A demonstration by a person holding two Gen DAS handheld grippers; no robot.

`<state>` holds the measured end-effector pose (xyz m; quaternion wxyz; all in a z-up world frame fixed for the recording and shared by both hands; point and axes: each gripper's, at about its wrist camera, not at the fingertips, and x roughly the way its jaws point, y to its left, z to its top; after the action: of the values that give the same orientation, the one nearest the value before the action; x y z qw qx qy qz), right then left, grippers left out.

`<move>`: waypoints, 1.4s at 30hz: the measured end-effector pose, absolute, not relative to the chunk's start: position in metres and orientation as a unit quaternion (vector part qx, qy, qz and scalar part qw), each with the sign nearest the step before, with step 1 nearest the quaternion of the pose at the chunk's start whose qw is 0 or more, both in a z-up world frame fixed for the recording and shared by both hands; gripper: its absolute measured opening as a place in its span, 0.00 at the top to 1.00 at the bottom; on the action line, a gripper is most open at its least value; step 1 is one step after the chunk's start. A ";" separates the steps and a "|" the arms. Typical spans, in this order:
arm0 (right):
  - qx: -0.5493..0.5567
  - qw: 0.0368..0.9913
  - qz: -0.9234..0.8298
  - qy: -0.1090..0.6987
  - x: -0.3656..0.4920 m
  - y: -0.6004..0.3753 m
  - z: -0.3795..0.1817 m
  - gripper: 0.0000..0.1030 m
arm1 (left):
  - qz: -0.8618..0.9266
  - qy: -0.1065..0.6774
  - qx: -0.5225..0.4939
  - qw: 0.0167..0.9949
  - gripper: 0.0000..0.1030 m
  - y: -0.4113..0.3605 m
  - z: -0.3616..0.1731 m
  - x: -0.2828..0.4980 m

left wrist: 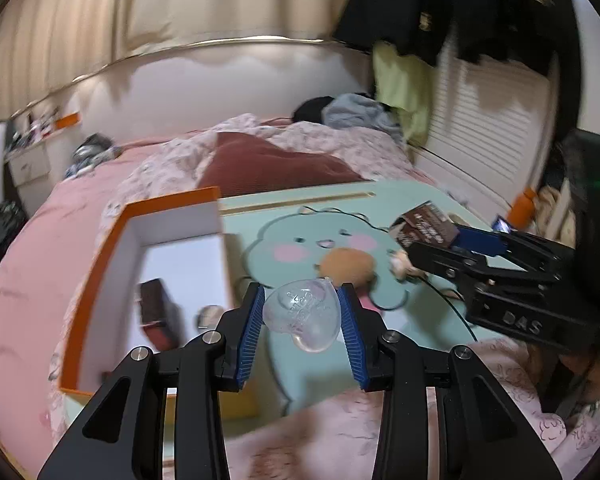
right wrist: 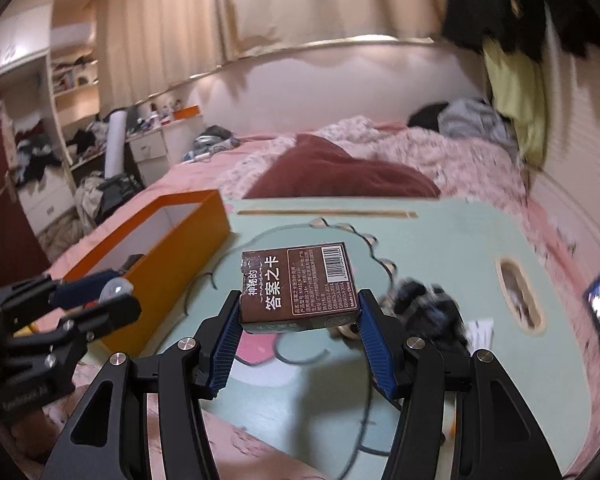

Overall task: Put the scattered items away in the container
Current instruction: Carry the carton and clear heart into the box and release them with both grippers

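The left gripper has its jaws closed on a clear heart-shaped plastic case, gripped between the two blue ribbed pads. The case is lifted above the mint-green tabletop, just to the right of the orange box. The orange box stands open at the left end of the tabletop; its interior is white. Inside it lie a dark red box and a small round item that is too blurred to identify.

The right gripper has its jaws closed on a brown card box printed with Chinese text and a barcode. The card box is held clear of the tabletop, over the cartoon figure printed on the surface, to the right of the orange box. In the left wrist view the same card box appears at the tip of the right gripper, on the far right side of the tabletop.

On the tabletop remain a round brown plush item, a thin black cable and a dark blurred object just right of the right gripper. The tabletop rests on a bed with pink bedding. A dark red pillow lies beyond the tabletop's far edge.
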<state>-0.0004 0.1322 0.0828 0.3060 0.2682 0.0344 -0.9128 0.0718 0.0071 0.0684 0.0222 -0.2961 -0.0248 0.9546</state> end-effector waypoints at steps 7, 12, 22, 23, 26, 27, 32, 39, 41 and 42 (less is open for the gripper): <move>0.236 0.366 -0.899 0.048 0.011 0.080 0.119 0.45 | 0.956 -0.086 -0.274 -0.058 0.62 -0.059 0.085 0.085; 0.222 0.406 -0.881 0.103 0.021 0.012 0.129 0.45 | 0.949 -0.124 -0.274 -0.098 0.62 -0.098 0.075 0.090; 0.271 0.409 -0.860 0.138 0.004 -0.042 0.093 0.45 | 0.942 -0.131 -0.293 -0.098 0.62 -0.103 0.051 0.088; 0.269 0.408 -0.862 0.135 0.004 -0.041 0.094 0.45 | 0.942 -0.129 -0.293 -0.099 0.62 -0.103 0.051 0.088; 0.264 0.409 -0.863 0.138 0.007 -0.040 0.094 0.45 | 0.942 -0.123 -0.295 -0.101 0.62 -0.100 0.050 0.088; 0.264 0.407 -0.863 0.141 0.007 -0.041 0.093 0.45 | 0.942 -0.123 -0.296 -0.102 0.62 -0.100 0.050 0.088; 0.266 0.408 -0.861 0.145 0.009 -0.043 0.092 0.45 | 0.941 -0.132 -0.295 -0.102 0.62 -0.103 0.048 0.090; 0.268 0.406 -0.861 0.145 0.010 -0.041 0.091 0.45 | 0.942 -0.130 -0.294 -0.101 0.62 -0.101 0.049 0.089; 0.270 0.406 -0.861 0.143 0.008 -0.040 0.091 0.45 | 0.941 -0.131 -0.295 -0.099 0.60 -0.101 0.049 0.090; 0.272 0.406 -0.861 0.143 0.008 -0.039 0.091 0.44 | 0.941 -0.132 -0.296 -0.096 0.59 -0.101 0.049 0.089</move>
<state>0.0076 -0.0391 0.0907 0.4056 0.2722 0.1425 -0.8608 0.0894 -0.1009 0.0489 -0.0956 -0.2962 -0.1320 0.9411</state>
